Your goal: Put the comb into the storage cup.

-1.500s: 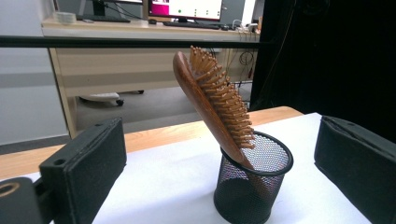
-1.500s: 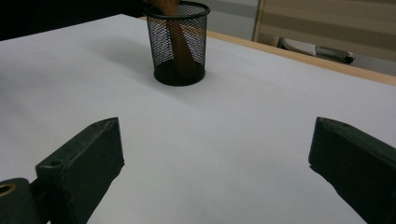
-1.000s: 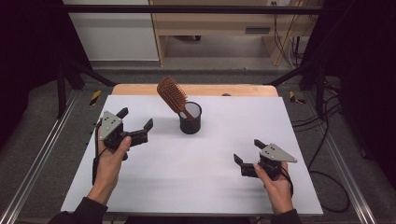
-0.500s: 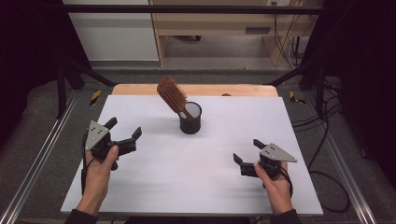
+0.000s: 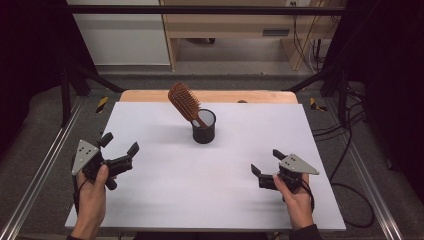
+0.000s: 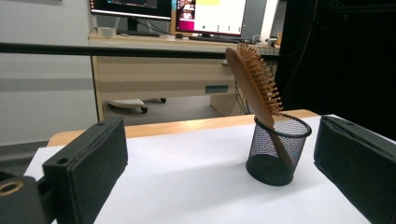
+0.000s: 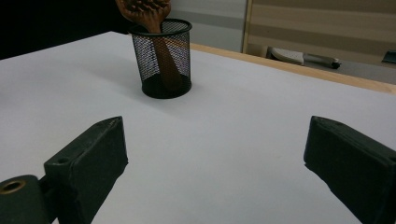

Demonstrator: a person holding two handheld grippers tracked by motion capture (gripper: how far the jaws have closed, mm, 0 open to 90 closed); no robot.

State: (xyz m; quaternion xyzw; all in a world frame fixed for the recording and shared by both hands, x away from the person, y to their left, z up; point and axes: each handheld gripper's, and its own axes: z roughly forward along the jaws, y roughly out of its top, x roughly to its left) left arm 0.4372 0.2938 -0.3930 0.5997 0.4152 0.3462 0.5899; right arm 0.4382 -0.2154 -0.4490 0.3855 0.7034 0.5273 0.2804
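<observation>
Hairbrush stands handle-down in the mesh cup, mid-desk toward the far edge, leaning left; a bump could tip both. High view: left gripper and right gripper spread, empty, near the desk's side edges. Left gripper view: cup unobstructed. Right gripper view: cup well ahead, path open.

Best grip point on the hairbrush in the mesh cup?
Probably the neck just below the head of the hairbrush, above the rim of the mesh cup. It leans left, handle inside the cup, so the left gripper could come from above-left, jaws across the flat sides.
</observation>
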